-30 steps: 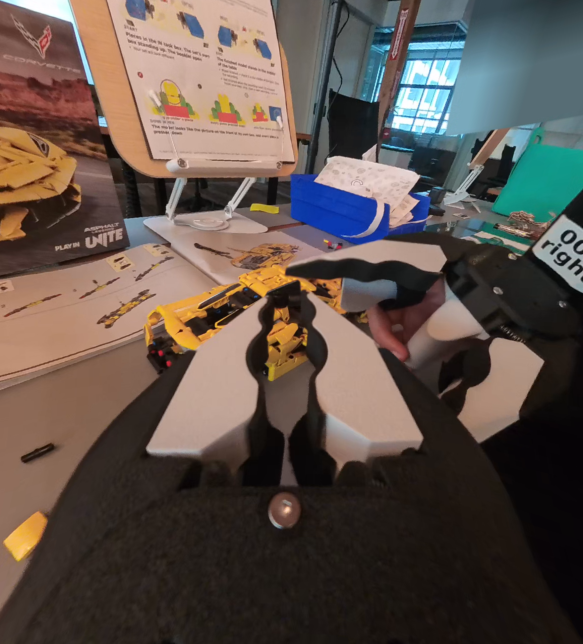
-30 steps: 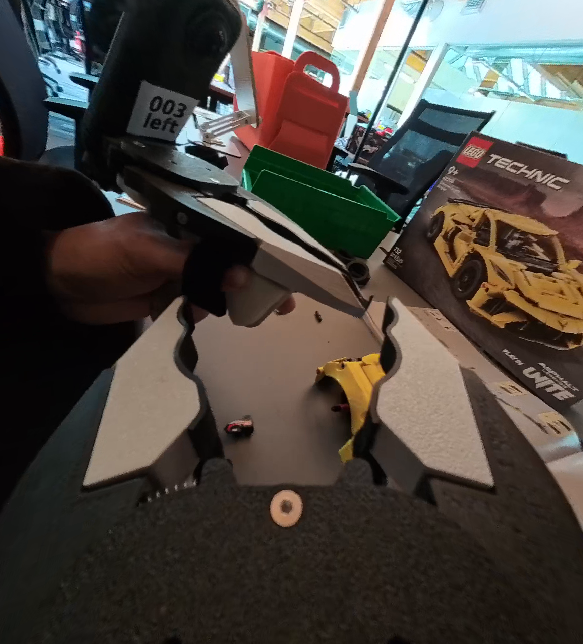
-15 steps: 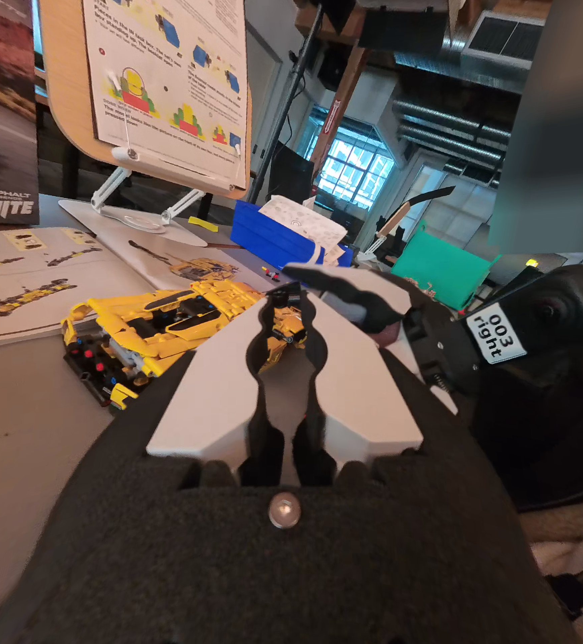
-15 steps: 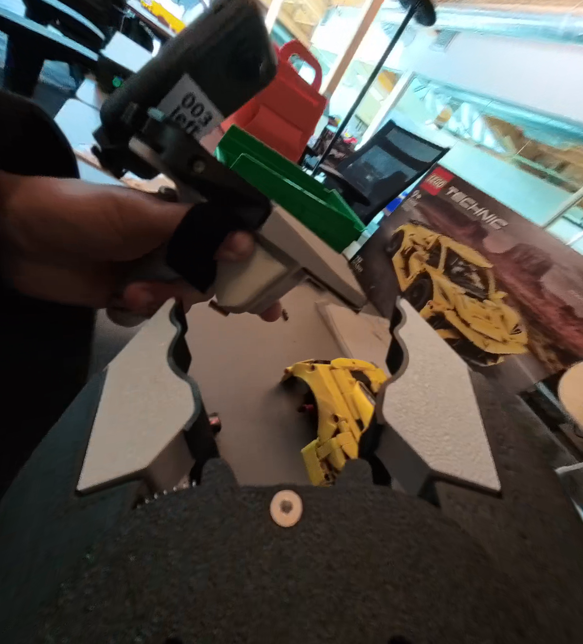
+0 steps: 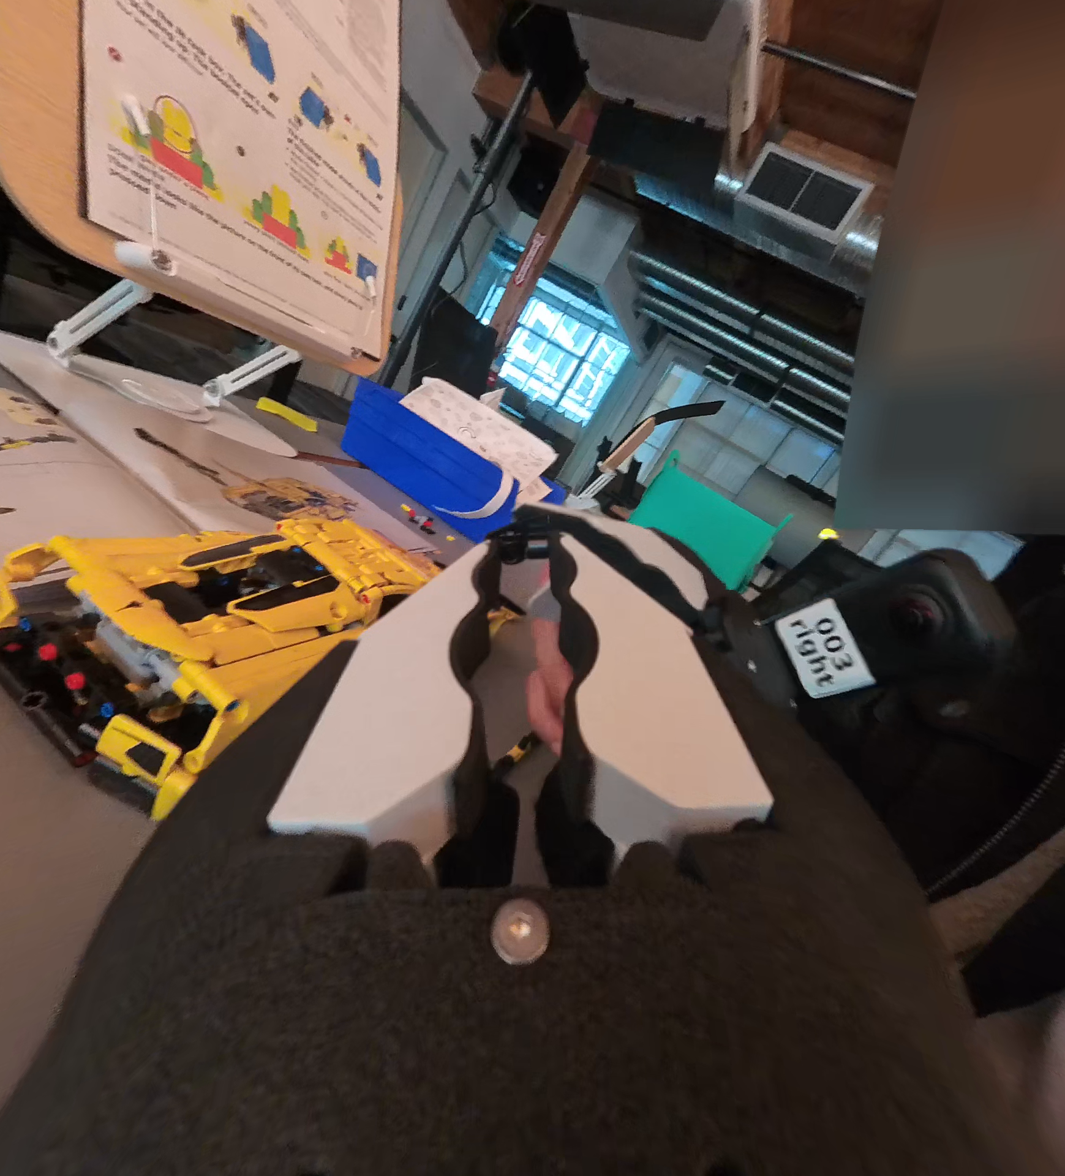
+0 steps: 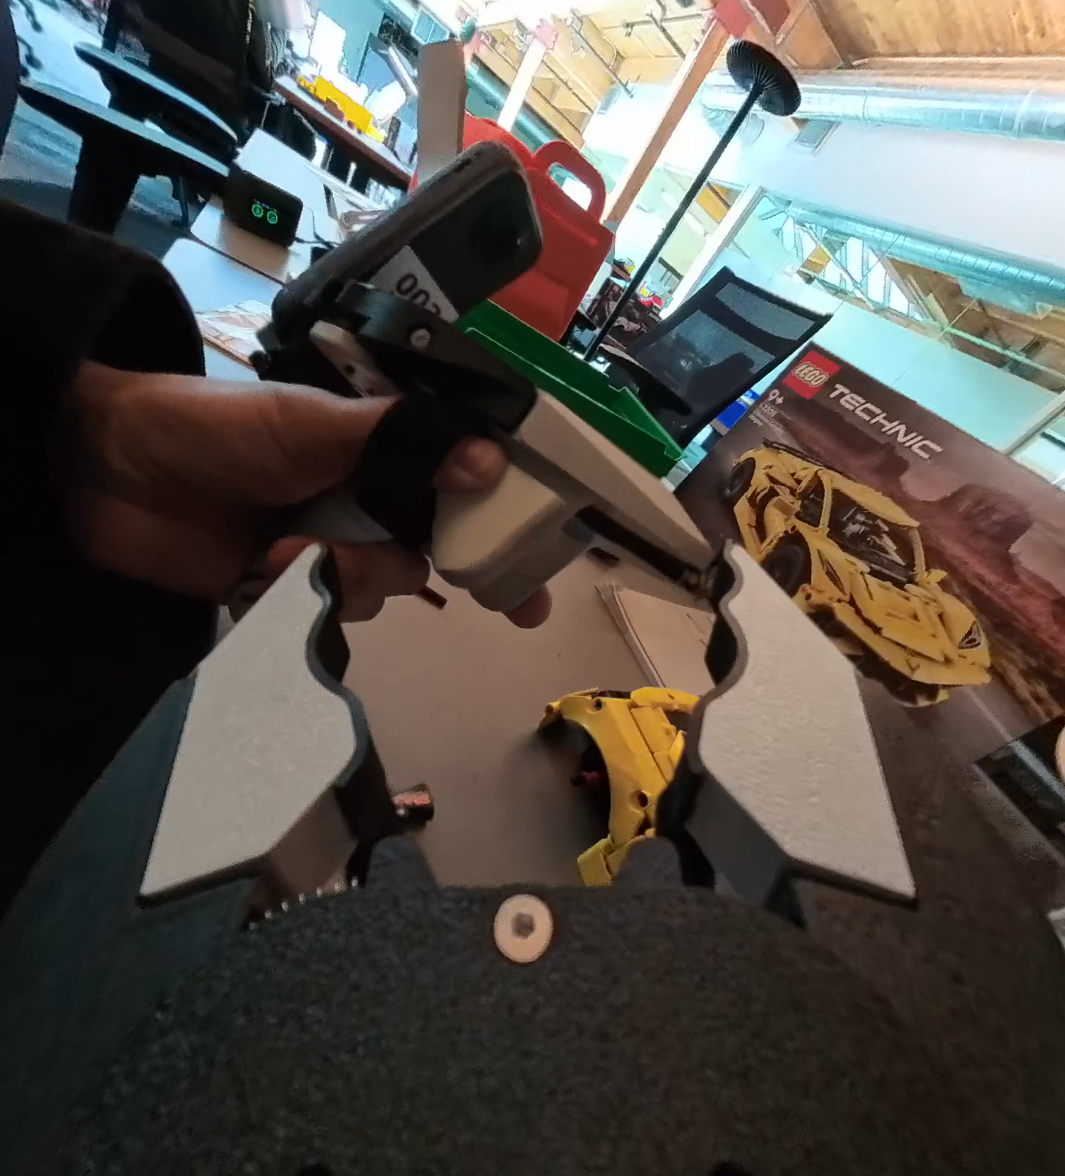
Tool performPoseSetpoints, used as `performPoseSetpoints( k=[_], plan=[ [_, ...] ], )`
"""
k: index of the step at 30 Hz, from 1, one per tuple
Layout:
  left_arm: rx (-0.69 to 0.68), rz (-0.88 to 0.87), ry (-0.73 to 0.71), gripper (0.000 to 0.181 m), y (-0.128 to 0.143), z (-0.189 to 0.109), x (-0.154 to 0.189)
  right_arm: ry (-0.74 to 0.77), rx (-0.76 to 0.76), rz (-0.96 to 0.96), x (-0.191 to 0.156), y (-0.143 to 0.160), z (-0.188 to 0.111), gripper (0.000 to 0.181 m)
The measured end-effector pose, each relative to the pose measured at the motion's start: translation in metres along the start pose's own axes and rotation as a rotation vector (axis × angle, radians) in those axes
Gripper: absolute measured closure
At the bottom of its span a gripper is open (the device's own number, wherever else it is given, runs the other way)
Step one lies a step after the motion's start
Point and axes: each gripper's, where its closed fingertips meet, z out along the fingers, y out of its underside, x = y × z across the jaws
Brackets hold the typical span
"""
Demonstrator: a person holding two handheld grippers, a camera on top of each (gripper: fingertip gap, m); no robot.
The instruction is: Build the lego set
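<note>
Two grippers meeting above a half-built yellow car

In the left wrist view, the left gripper (image 5: 524, 547) is tilting up off the table (image 5: 20, 891), its jaws narrowed onto a small black piece (image 5: 526, 546) at the tips; the yellow car (image 5: 199, 611) is lying low to their left, well apart, with the right gripper (image 5: 663, 573) just behind them. In the right wrist view, the right gripper (image 6: 523, 573) is hanging over the table with jaws spread wide and empty, the car sitting below beside its right finger, and a hand (image 6: 211, 483) is squeezing the left gripper's handle above the car.
</note>
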Motion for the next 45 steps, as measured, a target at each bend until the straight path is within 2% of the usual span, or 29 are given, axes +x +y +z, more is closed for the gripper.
performPoseSetpoints(
  k=[6, 9, 12, 18, 28, 32, 36, 45],
  plan=[
    [0.044, -0.066, 0.095, 0.166, -0.006, -0.002, 0.010, -0.006, -0.010, 0.017, 0.000, 0.002, 0.001, 0.064],
    [0.091, -0.081, 0.156, 0.166, -0.015, -0.005, 0.019, -0.046, -0.075, 0.011, -0.009, 0.016, 0.005, 0.067],
    [0.117, -0.101, 0.172, 0.166, -0.019, -0.008, 0.019, -0.012, -0.067, -0.006, -0.003, 0.014, 0.004, 0.069],
    [0.132, -0.137, 0.153, 0.166, -0.020, -0.010, 0.011, 0.039, 0.018, -0.071, 0.003, -0.007, -0.001, 0.066],
    [0.134, -0.145, 0.149, 0.166, -0.021, -0.011, 0.009, 0.003, -0.038, -0.061, -0.004, 0.005, 0.003, 0.069],
    [0.126, -0.148, 0.142, 0.167, -0.019, -0.010, 0.008, 0.030, 0.026, -0.069, 0.000, -0.009, -0.001, 0.069],
    [0.114, -0.132, 0.138, 0.166, -0.017, -0.009, 0.009, 0.001, 0.034, -0.060, -0.006, -0.010, 0.000, 0.063],
    [0.140, -0.153, 0.139, 0.167, -0.022, -0.012, 0.006, -0.001, 0.031, -0.031, -0.004, -0.009, -0.002, 0.072]
  ],
)
